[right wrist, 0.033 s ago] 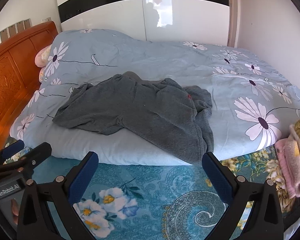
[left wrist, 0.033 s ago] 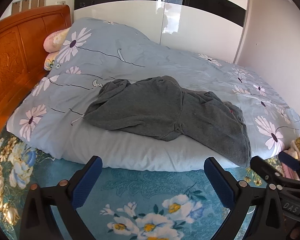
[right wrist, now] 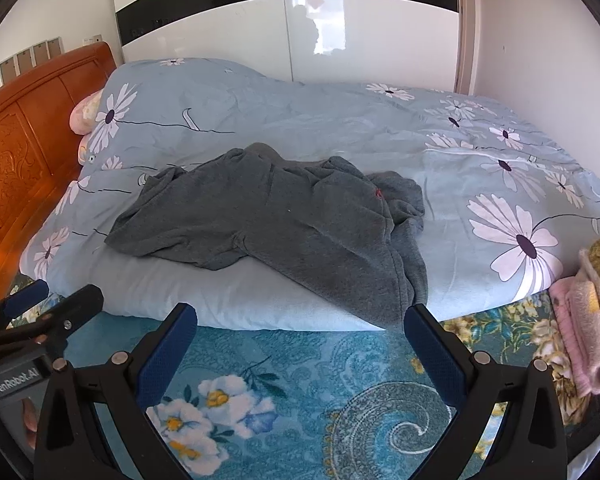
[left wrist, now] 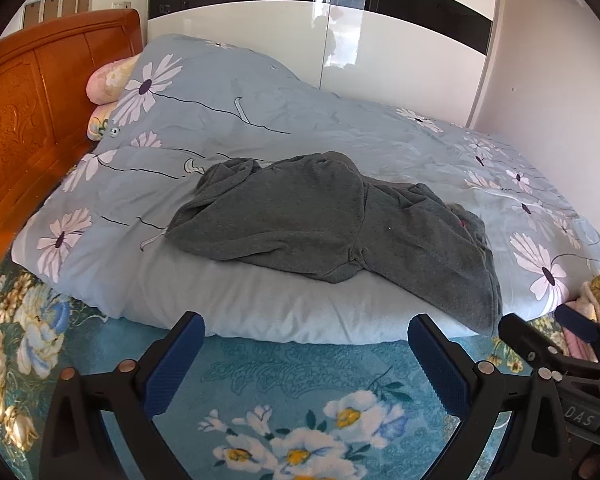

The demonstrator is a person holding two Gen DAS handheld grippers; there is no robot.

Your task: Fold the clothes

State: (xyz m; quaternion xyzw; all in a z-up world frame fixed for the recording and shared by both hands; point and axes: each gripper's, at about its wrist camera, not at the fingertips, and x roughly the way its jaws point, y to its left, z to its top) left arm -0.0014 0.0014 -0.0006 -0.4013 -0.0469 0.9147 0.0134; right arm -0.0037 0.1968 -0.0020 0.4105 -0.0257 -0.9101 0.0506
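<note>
L. hand-held gripper [left wrist: 306, 354] and R. hand-held gripper [right wrist: 300, 346]: jaws wide apart, holding nothing, above teal floral bedsheet [right wrist: 300, 364]. Beyond: crumpled grey garment [left wrist: 328, 220] lies on blue daisy duvet [left wrist: 228, 120], near its front edge.

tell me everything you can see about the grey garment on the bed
The grey garment is dark heather grey, a soft fleece-like knit, possibly a sweatshirt. It lies crumpled and unfolded on the pale blue floral duvet, bunched in ridges across the middle. One end spreads toward the headboard; the other droops over the duvet's near edge. A small red spot shows near its right side. Only the duvet touches it; both grippers, left and right, are apart from it, jaws open.
</note>
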